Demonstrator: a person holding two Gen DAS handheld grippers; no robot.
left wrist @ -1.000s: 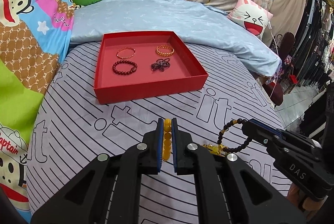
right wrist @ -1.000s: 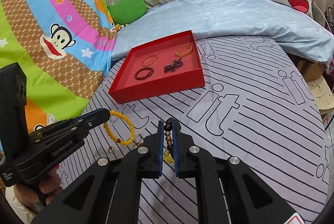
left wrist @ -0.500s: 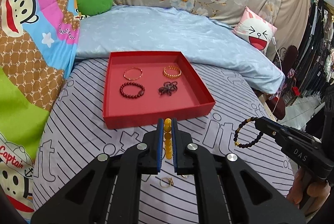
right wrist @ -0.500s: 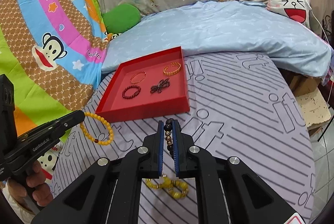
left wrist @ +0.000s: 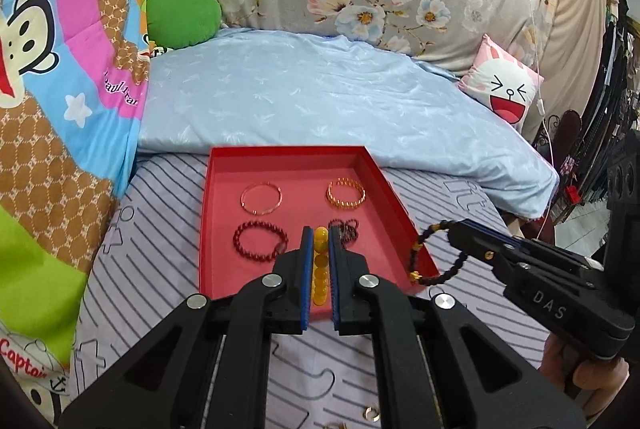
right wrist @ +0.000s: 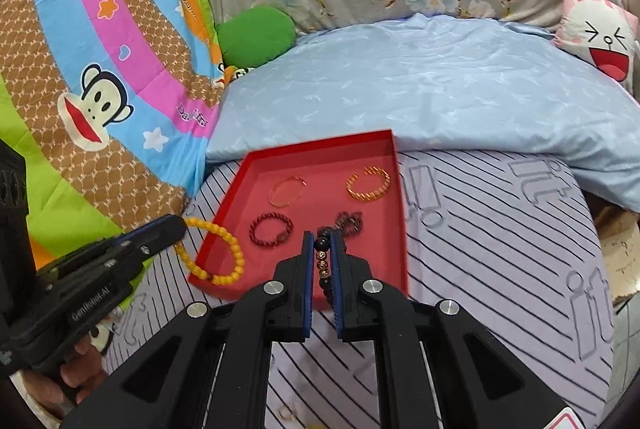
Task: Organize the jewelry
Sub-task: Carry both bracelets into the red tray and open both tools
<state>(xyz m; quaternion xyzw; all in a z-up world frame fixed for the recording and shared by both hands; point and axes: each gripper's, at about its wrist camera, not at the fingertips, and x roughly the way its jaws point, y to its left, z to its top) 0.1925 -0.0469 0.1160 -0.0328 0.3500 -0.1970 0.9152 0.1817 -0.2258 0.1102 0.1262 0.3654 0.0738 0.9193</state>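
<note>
A red tray (left wrist: 400, 205) (right wrist: 224, 209) lies on the striped bed. In it are a thin pink bangle (left wrist: 261, 198), a gold bracelet (left wrist: 346, 192), a dark red bead bracelet (left wrist: 256, 240) and a dark tangled piece (left wrist: 349, 229). My left gripper (left wrist: 319, 241) (right wrist: 178, 227) is shut on a yellow bead bracelet (right wrist: 224, 253), held over the tray's front left corner. My right gripper (right wrist: 323, 245) (left wrist: 452, 229) is shut on a dark bead bracelet (left wrist: 430, 261), held over the tray's front right edge.
Small gold rings (left wrist: 372, 414) lie on the striped sheet (right wrist: 500, 249) near me. A light blue quilt (left wrist: 320, 101) lies behind the tray. A green cushion (left wrist: 182, 15) and a pink face cushion (left wrist: 504, 89) sit at the back. A cartoon blanket (right wrist: 100, 89) covers the left.
Both grippers have risen off the sheet and moved forward to the tray, each carrying its bracelet. The loose gold pieces have stayed behind on the sheet.
</note>
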